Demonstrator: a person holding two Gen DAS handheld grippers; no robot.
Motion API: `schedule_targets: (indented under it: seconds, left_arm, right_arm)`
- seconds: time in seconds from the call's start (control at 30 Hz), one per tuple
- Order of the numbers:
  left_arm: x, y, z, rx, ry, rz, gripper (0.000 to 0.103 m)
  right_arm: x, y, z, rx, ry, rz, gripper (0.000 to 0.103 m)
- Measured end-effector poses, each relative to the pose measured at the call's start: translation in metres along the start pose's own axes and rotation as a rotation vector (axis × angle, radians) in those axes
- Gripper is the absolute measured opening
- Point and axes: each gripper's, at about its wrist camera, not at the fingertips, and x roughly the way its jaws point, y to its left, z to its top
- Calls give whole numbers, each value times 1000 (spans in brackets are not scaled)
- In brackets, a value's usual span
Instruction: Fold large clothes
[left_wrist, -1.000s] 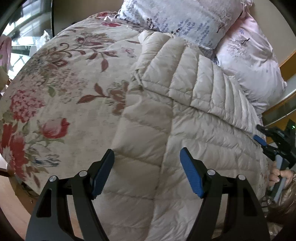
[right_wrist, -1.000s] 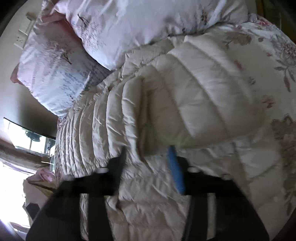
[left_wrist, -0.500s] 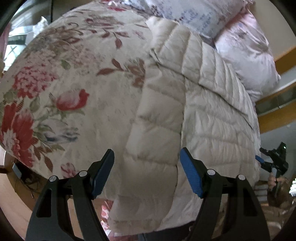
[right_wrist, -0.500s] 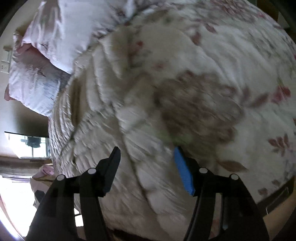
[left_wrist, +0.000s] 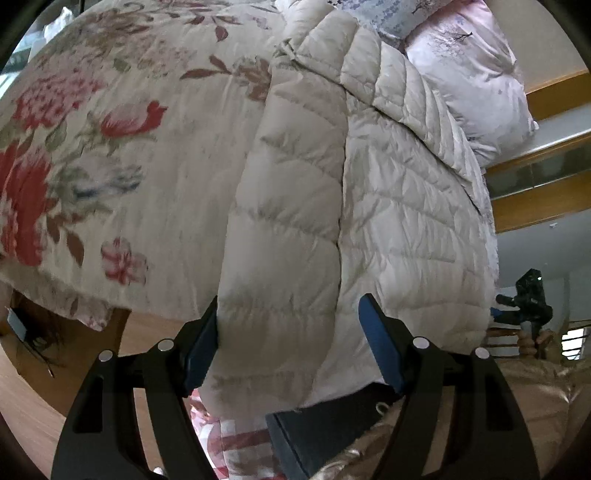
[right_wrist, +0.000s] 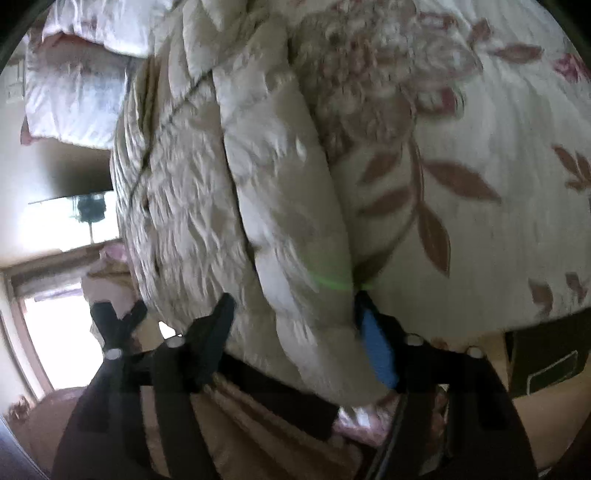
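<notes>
A cream quilted puffer jacket (left_wrist: 388, 192) lies lengthwise on a flowered bedspread (left_wrist: 129, 129), one side folded over into a long strip (left_wrist: 291, 221). My left gripper (left_wrist: 291, 343) hovers open at the bed's near edge, with the end of that strip between its blue pads. In the right wrist view, blurred, the same jacket (right_wrist: 192, 192) runs away from my right gripper (right_wrist: 295, 332). Its jaws are opening, with the folded strip (right_wrist: 295, 240) between them and not pinched. Each gripper shows small in the other's view: the right (left_wrist: 524, 306), the left (right_wrist: 114, 325).
Pale printed pillows (left_wrist: 472, 66) lie at the jacket's far end. The bedspread (right_wrist: 480, 147) fills the side beyond the fold. A wooden floor (left_wrist: 29, 398) shows below the bed's edge. A person's shiny beige garment (left_wrist: 517, 406) and dark trousers (left_wrist: 321, 432) are close under the grippers.
Both grippers drew back along the jacket to its near end at the bed's edge. The right one swung furthest, and its jaws spread wider. The left jaws kept their width.
</notes>
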Motion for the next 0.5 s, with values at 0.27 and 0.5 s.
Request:
schedule_targets:
  seconds: [0.27,0.5]
  left_arm:
    - [14,16,-12,-31,67,41,73]
    - [32,27,-19,-89,60,-15,73]
  right_arm:
    - [26,-3,-19,0,125,-61,81]
    - [46,-5,-25,12,142,35,67]
